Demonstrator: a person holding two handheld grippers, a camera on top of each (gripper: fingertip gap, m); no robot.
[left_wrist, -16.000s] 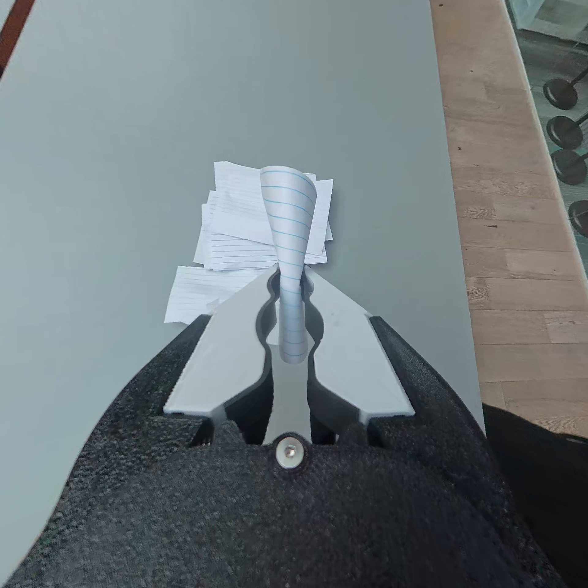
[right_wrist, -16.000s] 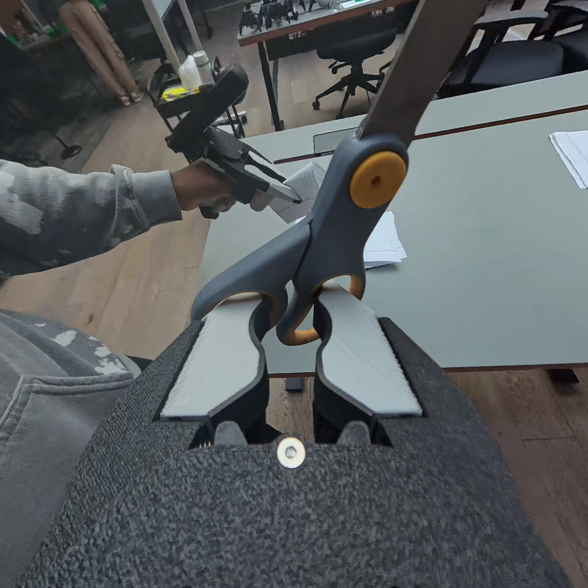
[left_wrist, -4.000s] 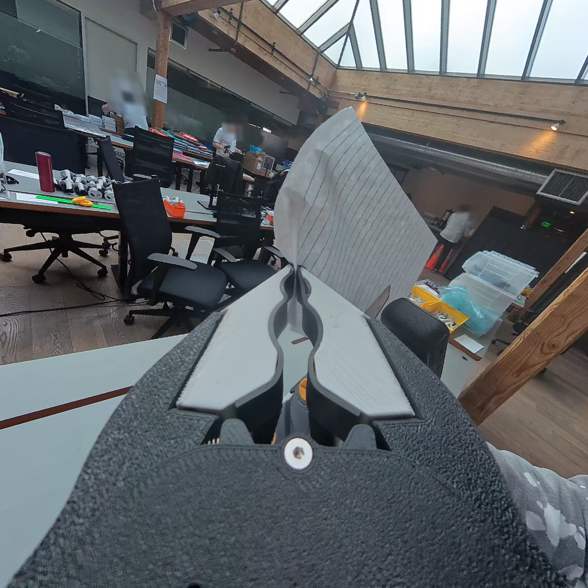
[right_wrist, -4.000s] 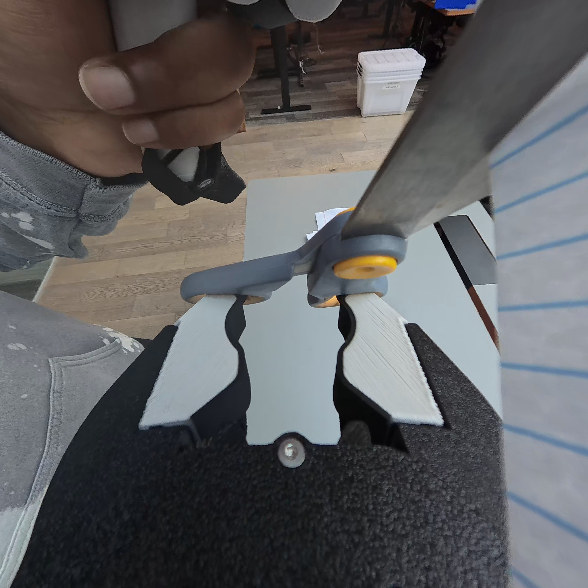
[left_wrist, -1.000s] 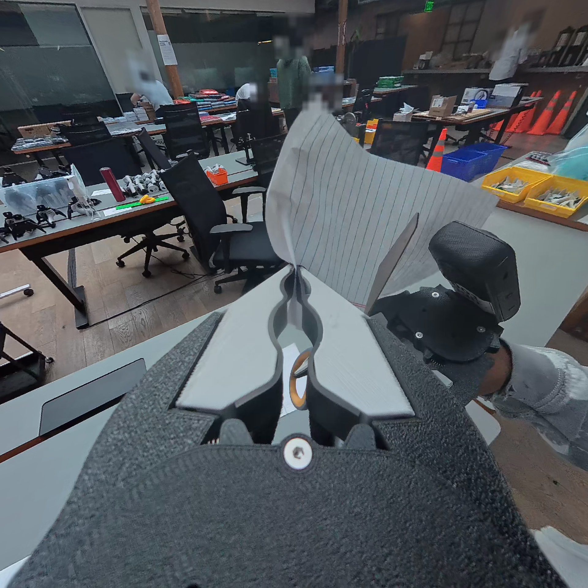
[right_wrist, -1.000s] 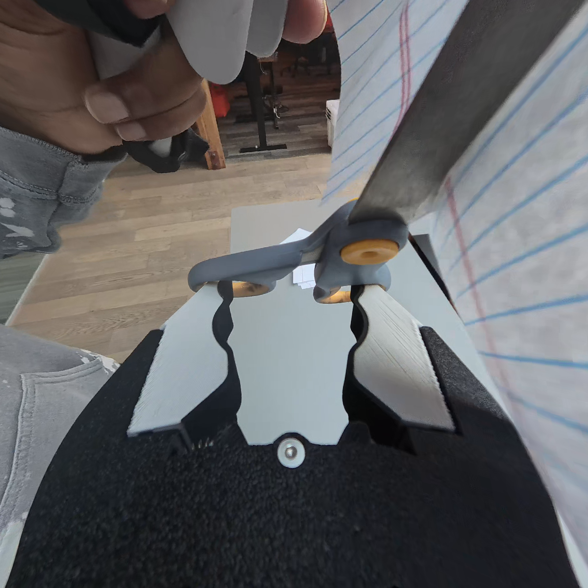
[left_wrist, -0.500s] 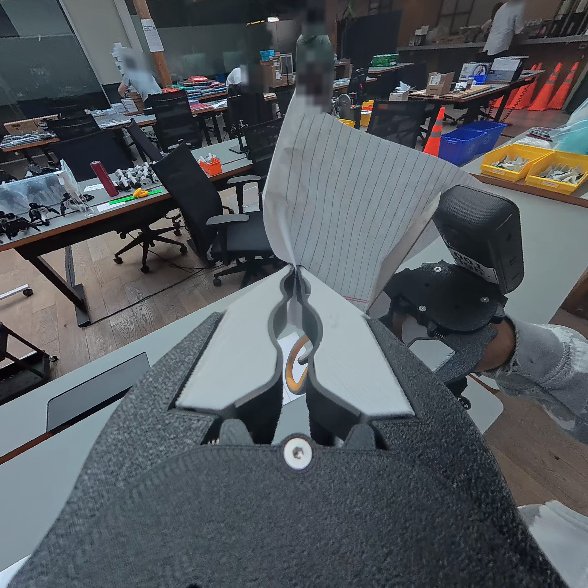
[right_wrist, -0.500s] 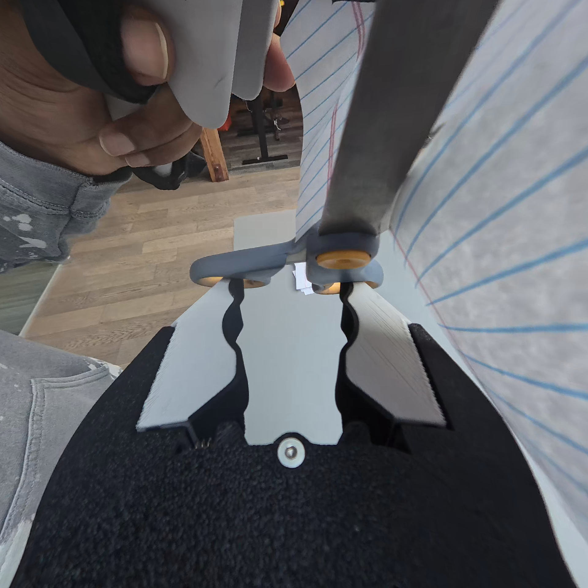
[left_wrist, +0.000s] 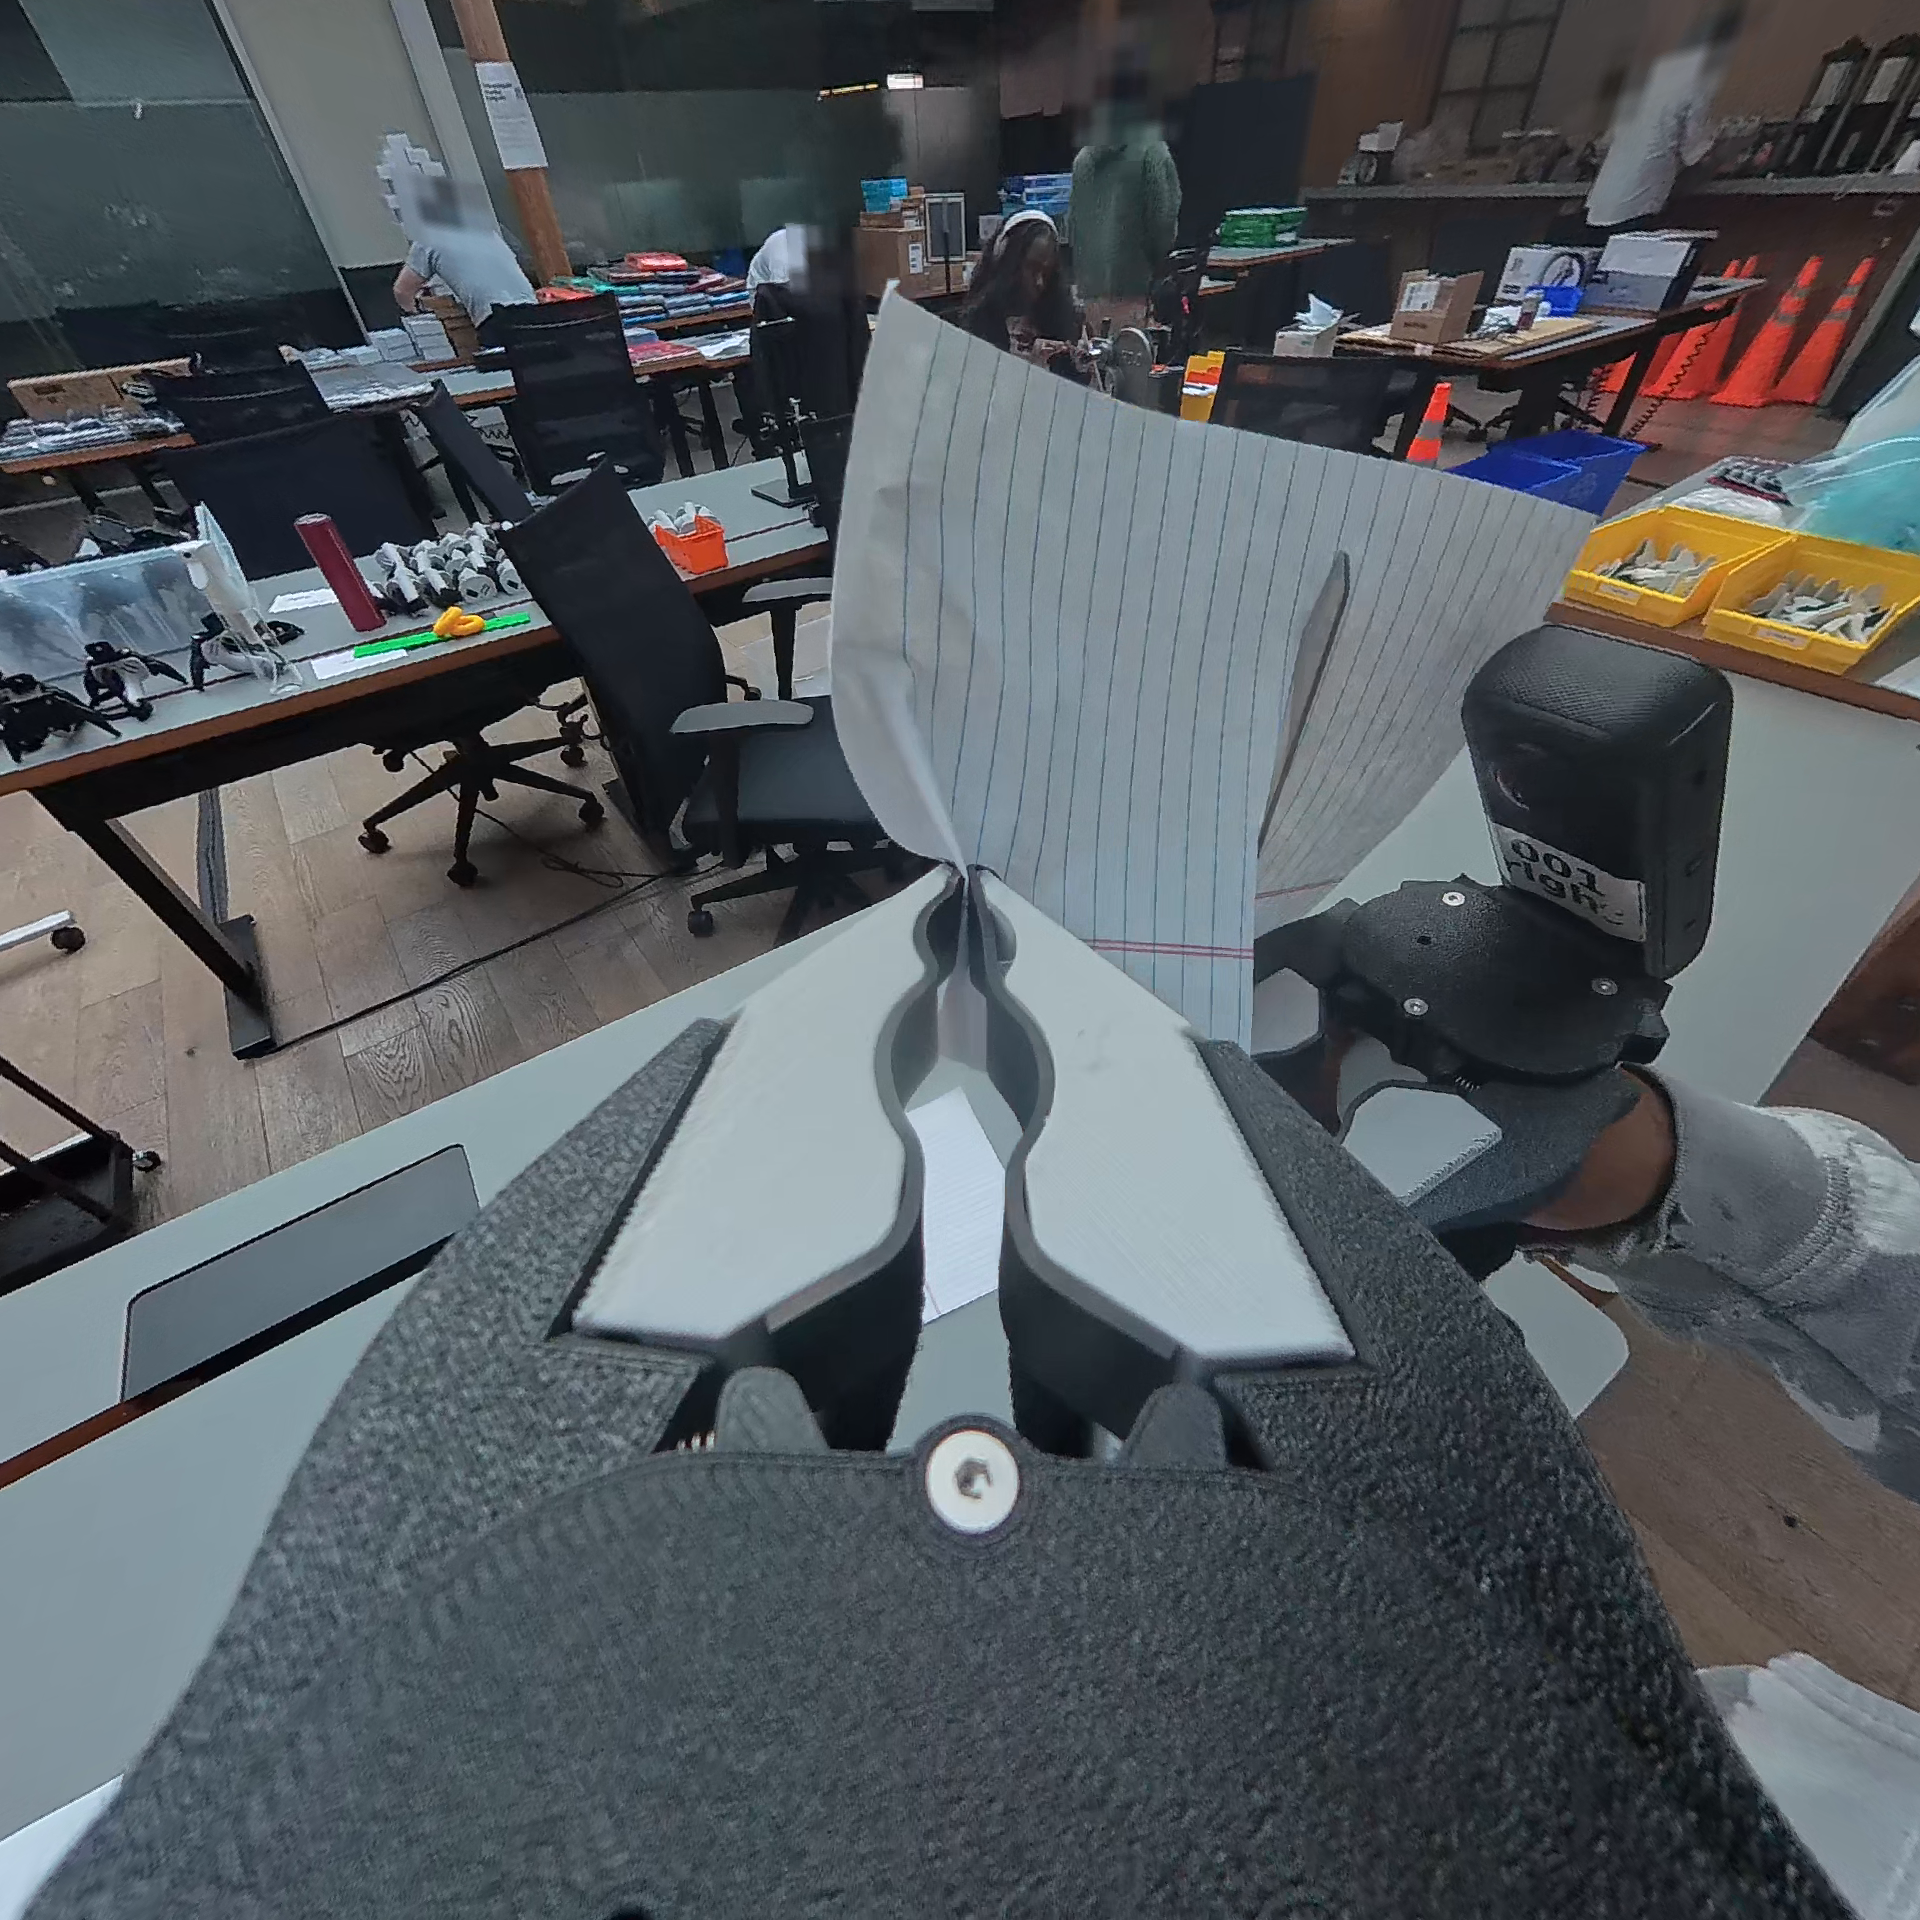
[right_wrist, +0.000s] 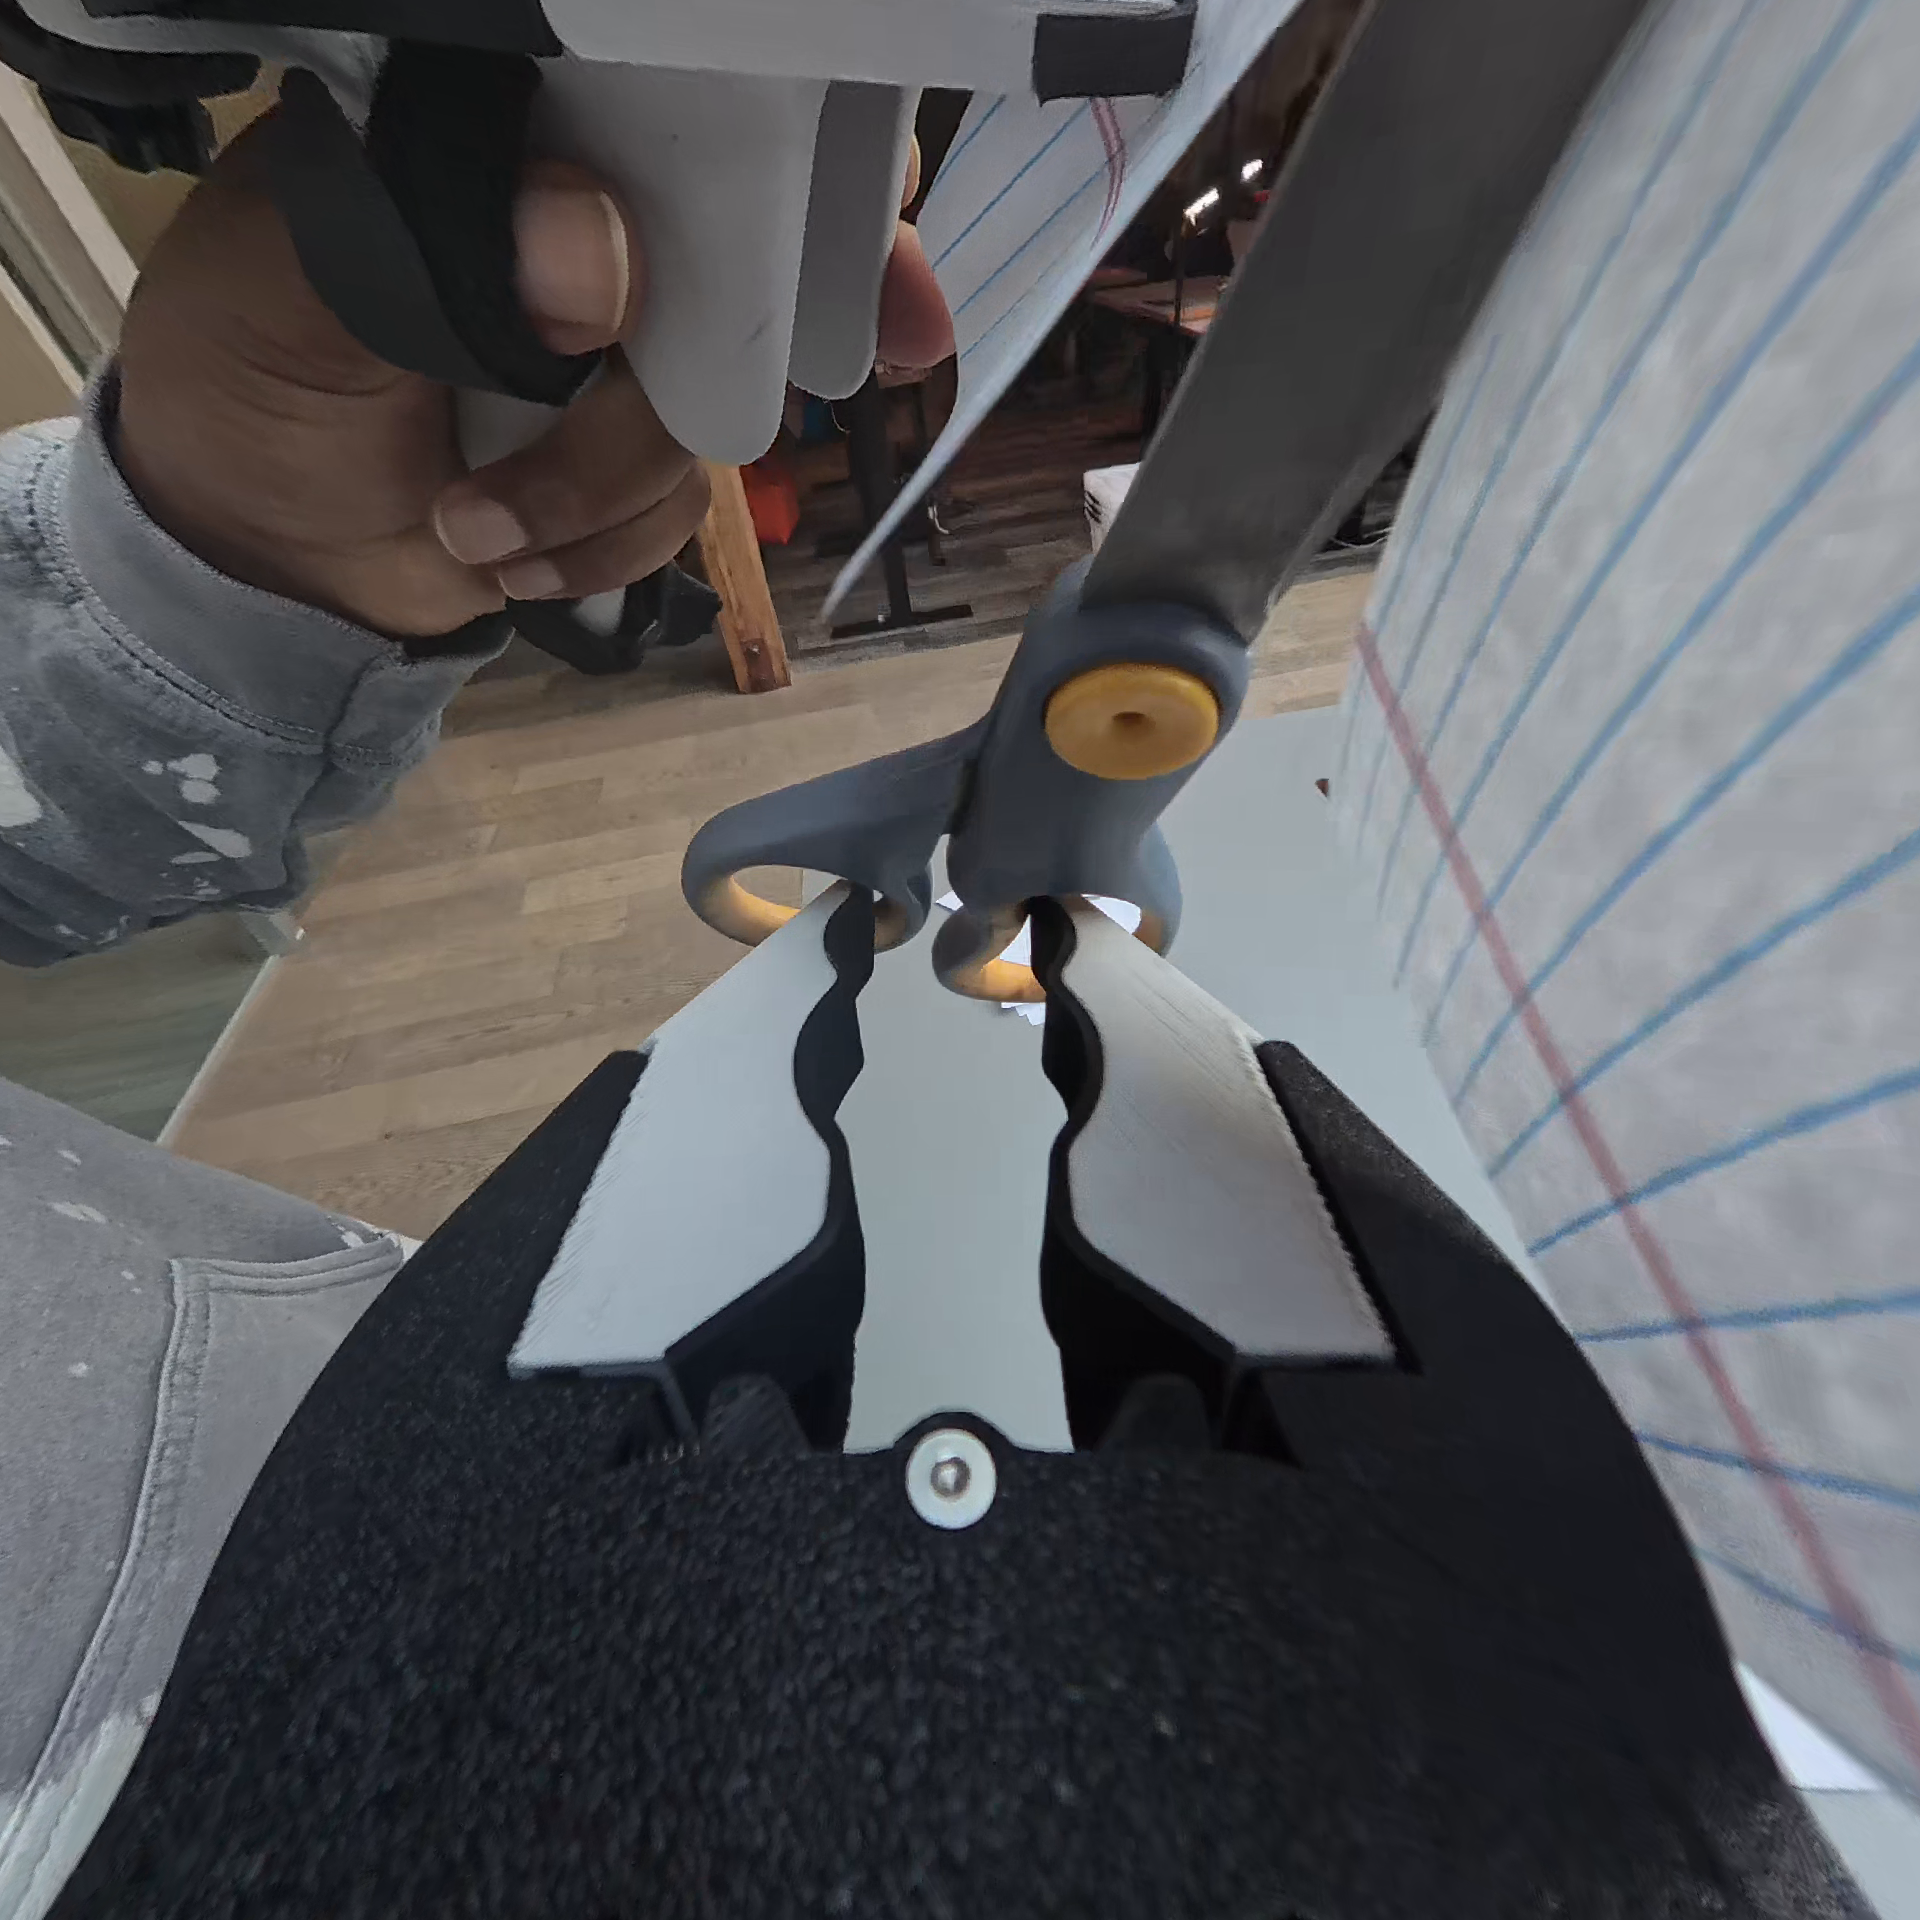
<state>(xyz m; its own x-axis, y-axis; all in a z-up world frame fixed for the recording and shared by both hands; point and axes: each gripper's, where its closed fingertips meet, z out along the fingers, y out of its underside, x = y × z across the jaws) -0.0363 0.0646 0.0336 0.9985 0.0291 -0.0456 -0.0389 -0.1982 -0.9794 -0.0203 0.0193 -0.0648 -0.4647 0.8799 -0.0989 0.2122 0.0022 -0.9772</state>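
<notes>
At left, we are pinching the lined paper sheet (left_wrist: 1081, 665) by its lower corner in the closed left gripper (left_wrist: 964, 883), holding it upright and taut. At right, our right gripper (right_wrist: 945, 914) is threading both scissors (right_wrist: 1049, 810) loops, fingers narrowly parted; the blades are pointing up and away, long axis rising through the sheet.
</notes>
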